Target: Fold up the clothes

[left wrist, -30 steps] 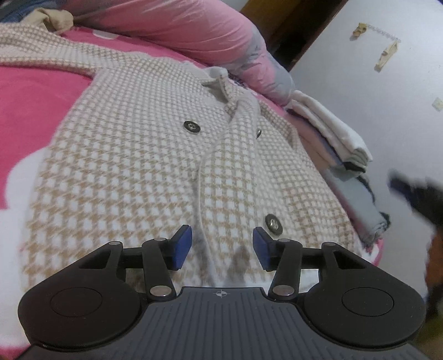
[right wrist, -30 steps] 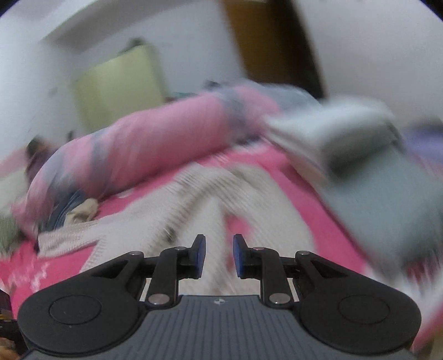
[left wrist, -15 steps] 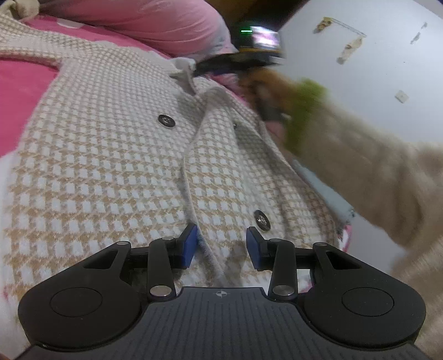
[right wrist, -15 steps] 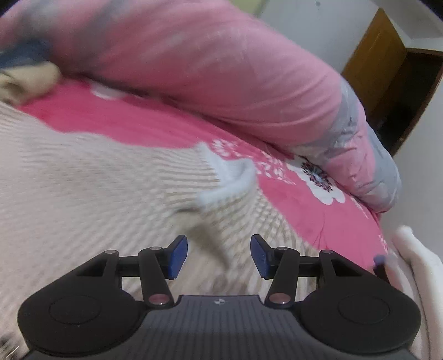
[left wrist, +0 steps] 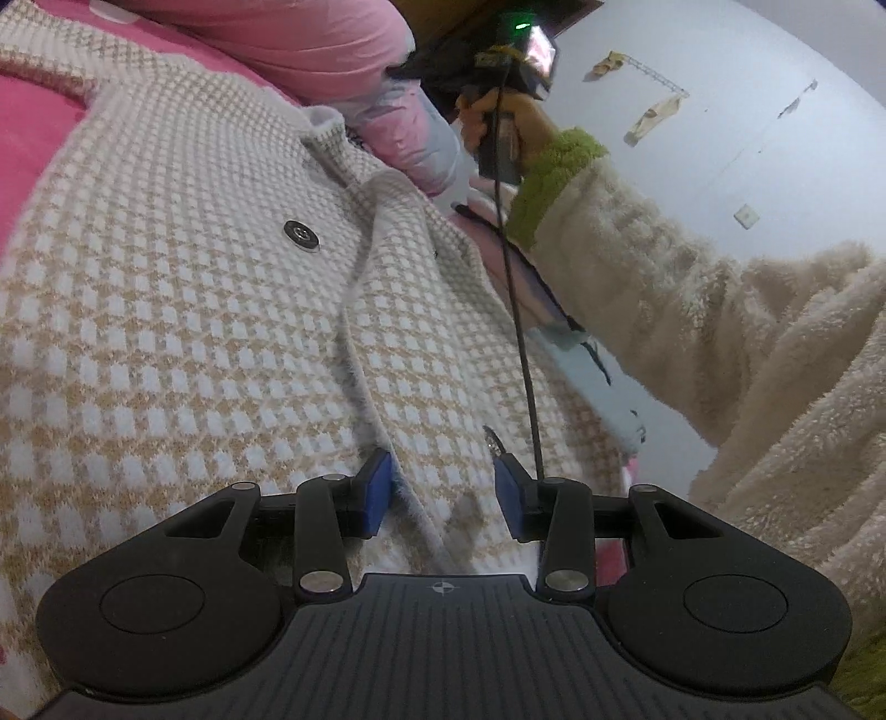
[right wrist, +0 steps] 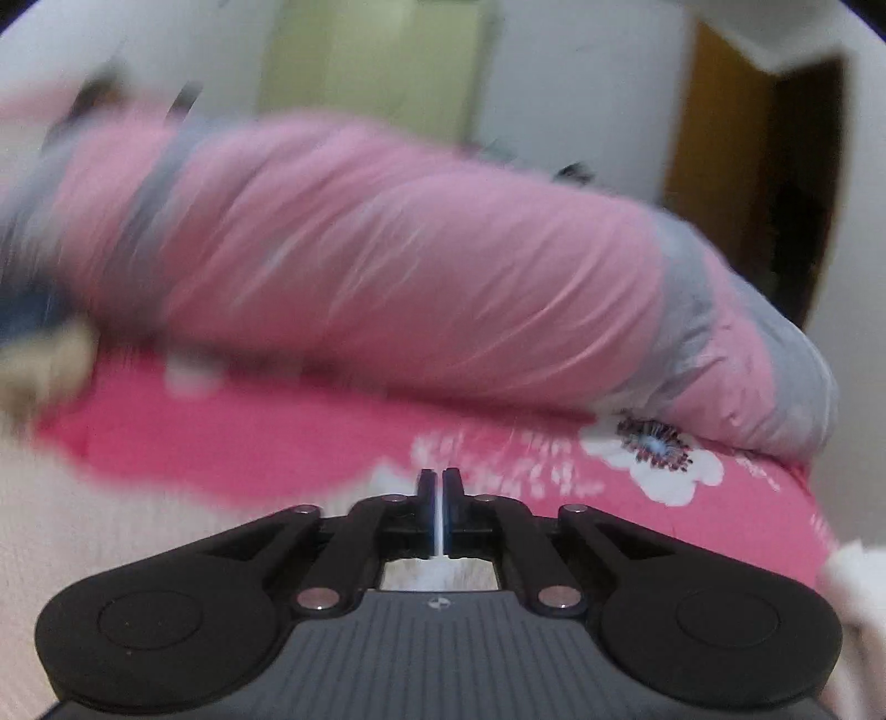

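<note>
With the cardigan placket lying between the half-open left tongs and the closing right tongs nearly pinched on pale fabric near the collar, both edges are best lifted together.

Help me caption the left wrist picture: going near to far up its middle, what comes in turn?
Left gripper → checked cardigan with its dark button → cardigan collar → pink quilt.
</note>
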The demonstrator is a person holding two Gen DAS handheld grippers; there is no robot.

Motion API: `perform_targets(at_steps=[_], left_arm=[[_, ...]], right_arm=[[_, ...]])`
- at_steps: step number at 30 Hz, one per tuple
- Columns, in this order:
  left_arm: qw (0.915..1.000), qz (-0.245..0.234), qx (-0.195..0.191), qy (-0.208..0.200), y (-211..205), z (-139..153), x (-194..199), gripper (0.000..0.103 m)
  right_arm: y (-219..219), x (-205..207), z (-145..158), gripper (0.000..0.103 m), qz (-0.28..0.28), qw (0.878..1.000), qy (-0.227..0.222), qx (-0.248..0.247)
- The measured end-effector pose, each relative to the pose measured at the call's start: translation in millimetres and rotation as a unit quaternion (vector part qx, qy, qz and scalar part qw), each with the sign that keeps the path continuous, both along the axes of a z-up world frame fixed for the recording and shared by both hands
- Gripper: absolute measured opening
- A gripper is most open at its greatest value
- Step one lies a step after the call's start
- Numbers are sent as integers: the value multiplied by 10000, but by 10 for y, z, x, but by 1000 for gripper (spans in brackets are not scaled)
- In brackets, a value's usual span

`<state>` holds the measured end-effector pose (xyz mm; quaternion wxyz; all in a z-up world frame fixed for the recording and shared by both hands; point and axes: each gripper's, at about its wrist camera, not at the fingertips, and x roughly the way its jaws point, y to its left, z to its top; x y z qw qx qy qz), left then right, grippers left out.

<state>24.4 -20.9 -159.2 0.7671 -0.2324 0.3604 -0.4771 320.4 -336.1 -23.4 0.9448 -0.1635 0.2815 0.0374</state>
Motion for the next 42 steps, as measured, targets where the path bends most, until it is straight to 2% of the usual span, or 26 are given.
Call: perform_targets(at_steps=[2, 3, 5, 7, 8, 9, 10, 11, 14, 16, 18, 21, 26, 28, 29, 32, 36, 38, 39, 41, 42], left_arm=[[10000, 3, 0, -25, -1, -7, -4, 41], [10000, 6, -6, -33, 3, -9, -10, 41], [10000, 20, -30, -39, 30, -12, -37, 41], [10000, 34, -33, -15, 36, -4, -41, 41], [10000, 34, -25, -7, 32, 3, -40, 42], [10000, 28, -7, -13, 30, 5, -51, 42], [10000, 23, 17, -31, 22, 11, -56, 42], [10000, 18, 44, -57, 10, 19, -61, 42], [9998, -3, 117, -184, -28, 38, -79, 43], [9996, -33, 130, -250, -40, 44, -92, 45], [9995, -48, 141, -279, -51, 44, -95, 45], [9995, -61, 136, -295, -58, 35, -98, 45], [9992, -89, 156, -347, -97, 40, -106, 45], [9991, -106, 170, -377, -101, 44, -114, 45], [9990, -116, 179, -392, -102, 47, -119, 45], [9988, -127, 198, -421, -106, 53, -129, 46], [9988, -106, 228, -410, -101, 71, -139, 46], [9990, -78, 250, -374, -110, 90, -147, 46], [9990, -66, 267, -353, -112, 104, -149, 46], [9993, -25, 272, -273, -104, 125, -152, 46], [9995, 7, 255, -211, -95, 131, -150, 46]], right_arm=[[209, -122, -267, 54, 361, 9954, 133, -874], [295, -178, -409, 53, 516, 9906, 198, -1249], [415, -221, -672, 53, 633, 9824, 506, -1685], [448, -162, -893, 52, 453, 9756, 647, -2050], [437, -95, -985, 44, 283, 9728, 666, -2200], [394, -20, -1022, 21, 117, 9740, 692, -2153], [324, 42, -986, 8, -22, 9800, 685, -1870], [242, 74, -891, 3, -156, 9876, 580, -1452], [-4, 3, -507, 3, -293, 9995, 102, -60], [-191, -74, -239, 3, -176, 9960, -216, 845], [-388, -84, -59, 3, -99, 9862, -424, 1594], [-670, -21, 26, 3, 144, 9633, -495, 2634], [-924, 188, -155, 3, 256, 9181, -577, 3912], [-929, 306, -275, 3, 254, 9100, -514, 4106], [-898, 370, -335, 3, 254, 9112, -447, 4087], [-683, 609, -553, 3, 251, 9340, -128, 3561], [-243, 867, -918, 5, 103, 9703, 536, 2357], [-13, 893, -970, 8, 110, 9856, 523, 1607], [66, 884, -918, 16, 110, 9891, 515, 1375], [97, 822, -725, 35, 73, 9895, 587, 1322], [73, 757, -616, 35, 60, 9890, 532, 1379]])
